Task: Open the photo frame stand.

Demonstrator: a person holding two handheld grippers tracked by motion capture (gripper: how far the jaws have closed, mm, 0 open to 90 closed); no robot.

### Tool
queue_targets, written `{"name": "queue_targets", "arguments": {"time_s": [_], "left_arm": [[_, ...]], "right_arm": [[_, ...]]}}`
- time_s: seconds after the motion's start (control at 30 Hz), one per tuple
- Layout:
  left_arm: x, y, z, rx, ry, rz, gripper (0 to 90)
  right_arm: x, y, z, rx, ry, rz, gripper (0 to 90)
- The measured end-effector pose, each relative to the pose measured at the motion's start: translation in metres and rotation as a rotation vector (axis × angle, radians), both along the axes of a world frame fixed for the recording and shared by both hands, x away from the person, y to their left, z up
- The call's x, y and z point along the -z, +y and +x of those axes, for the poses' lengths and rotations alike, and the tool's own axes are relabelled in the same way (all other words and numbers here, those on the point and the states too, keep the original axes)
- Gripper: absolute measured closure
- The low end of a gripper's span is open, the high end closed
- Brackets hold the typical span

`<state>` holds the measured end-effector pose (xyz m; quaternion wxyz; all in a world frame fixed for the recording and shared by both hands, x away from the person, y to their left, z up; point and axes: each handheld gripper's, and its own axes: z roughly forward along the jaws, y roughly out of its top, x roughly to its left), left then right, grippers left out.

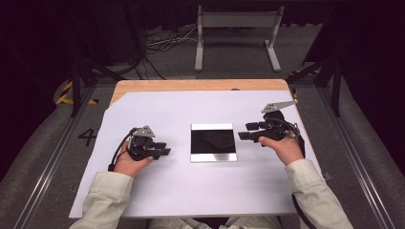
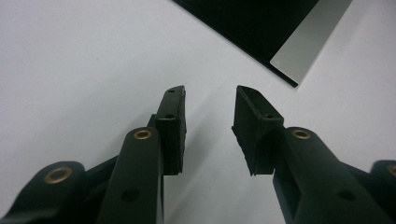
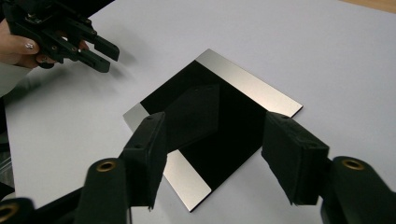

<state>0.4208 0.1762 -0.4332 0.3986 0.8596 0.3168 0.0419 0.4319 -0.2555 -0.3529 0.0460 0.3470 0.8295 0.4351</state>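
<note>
The right gripper (image 3: 212, 161) hung over the shiny black plate (image 1: 213, 141), jaws open and empty; the left gripper (image 1: 165, 148) waited at nine o'clock, open too.

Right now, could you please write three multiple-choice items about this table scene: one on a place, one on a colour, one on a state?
1. The square plate lies:
A. between the two grippers
B. on the floor
C. in a hand

2. The plate's middle is:
A. red
B. black
C. yellow

3. The right gripper is:
A. shut on the plate
B. open, holding nothing
C. holding a cup

Key: 1 A, it lies flat between the left gripper and the right one. 2 B, black with silver strips. 3 B, its jaws stand apart above the plate.
</note>
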Motion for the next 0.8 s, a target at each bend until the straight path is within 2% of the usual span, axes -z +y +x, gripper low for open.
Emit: {"name": "queue_targets", "arguments": {"time_s": [0.13,0.5,0.73,0.8], "left_arm": [[0.000,-0.001,-0.001,-0.008,0.009,-0.007,64.4],[0.000,-0.001,-0.001,-0.001,0.002,0.001,64.4],[0.000,-0.001,-0.001,0.002,0.002,0.002,64.4],[0.000,-0.002,-0.001,-0.002,0.006,-0.001,64.3]], "right_arm": [[0.001,0.003,0.002,-0.002,0.008,-0.003,35.3],[0.003,0.015,0.007,-0.017,0.037,-0.013,31.3],[0.008,0.026,0.012,-0.039,0.068,-0.061,28.4],[0.010,0.028,0.013,-0.047,0.080,-0.061,28.1]]}}
